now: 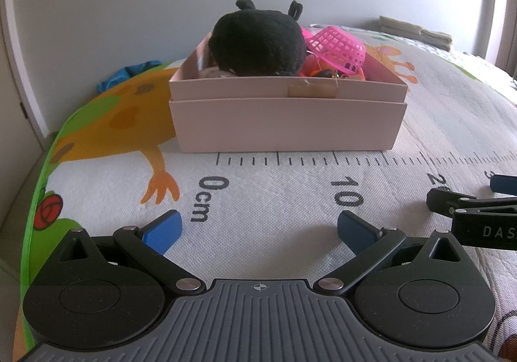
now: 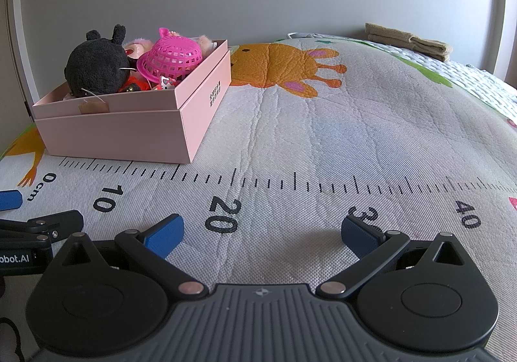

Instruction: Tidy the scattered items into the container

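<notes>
The left gripper [image 1: 258, 231] is hovering low over the mat [image 1: 274, 194], jaws spread wide and gripping nothing. The right gripper [image 2: 261, 234] is sitting just beside it, equally wide and empty, over the printed ruler [image 2: 290, 184]. Beyond the ruler, the pink box [image 1: 287, 123] is resting on the mat, directly ahead of the left gripper. Inside it, a black plush [image 1: 258, 42] is lying next to a tipped pink basket [image 1: 339, 47], with smaller toys [image 2: 166, 83] tucked beneath. Folded towels [image 2: 408, 40] are lying at the far edge.
</notes>
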A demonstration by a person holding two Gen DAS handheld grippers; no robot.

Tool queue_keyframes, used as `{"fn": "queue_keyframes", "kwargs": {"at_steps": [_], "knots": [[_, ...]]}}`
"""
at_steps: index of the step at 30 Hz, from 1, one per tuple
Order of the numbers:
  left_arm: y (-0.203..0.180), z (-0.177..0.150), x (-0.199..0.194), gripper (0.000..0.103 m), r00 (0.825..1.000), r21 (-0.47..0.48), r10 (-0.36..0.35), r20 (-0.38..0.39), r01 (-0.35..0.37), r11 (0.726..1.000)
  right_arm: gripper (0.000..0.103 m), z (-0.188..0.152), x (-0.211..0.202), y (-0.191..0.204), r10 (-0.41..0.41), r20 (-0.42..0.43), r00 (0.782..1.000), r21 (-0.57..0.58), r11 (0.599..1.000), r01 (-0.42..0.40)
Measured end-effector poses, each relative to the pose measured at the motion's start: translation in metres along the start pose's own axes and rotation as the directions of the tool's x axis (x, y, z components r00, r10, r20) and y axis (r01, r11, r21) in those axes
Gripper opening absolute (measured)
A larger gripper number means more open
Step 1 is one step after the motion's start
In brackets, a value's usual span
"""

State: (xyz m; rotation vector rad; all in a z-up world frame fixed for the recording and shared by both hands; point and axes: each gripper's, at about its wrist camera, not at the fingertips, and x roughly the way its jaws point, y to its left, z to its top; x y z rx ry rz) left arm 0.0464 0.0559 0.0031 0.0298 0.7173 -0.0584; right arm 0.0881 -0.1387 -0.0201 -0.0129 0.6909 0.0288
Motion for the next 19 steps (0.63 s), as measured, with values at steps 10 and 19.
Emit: {"fn": "queue_keyframes", "kwargs": {"at_steps": [10, 19], "knots": [[-0.0001, 0.0006, 0.0004, 0.103, 1.000, -0.002, 0.003, 0.002, -0.003, 1.000, 0.103, 0.0000, 0.0000, -0.0001, 0.000, 0.000, 1.000, 0.000, 1.000, 0.000], [0.0006, 0.0008, 0.0009, 0.103, 1.000, -0.004, 0.003, 0.005, -0.003, 1.000, 0.103, 0.0000, 0.0000, -0.0002, 0.000, 0.000, 1.000, 0.000, 1.000, 0.000]]}}
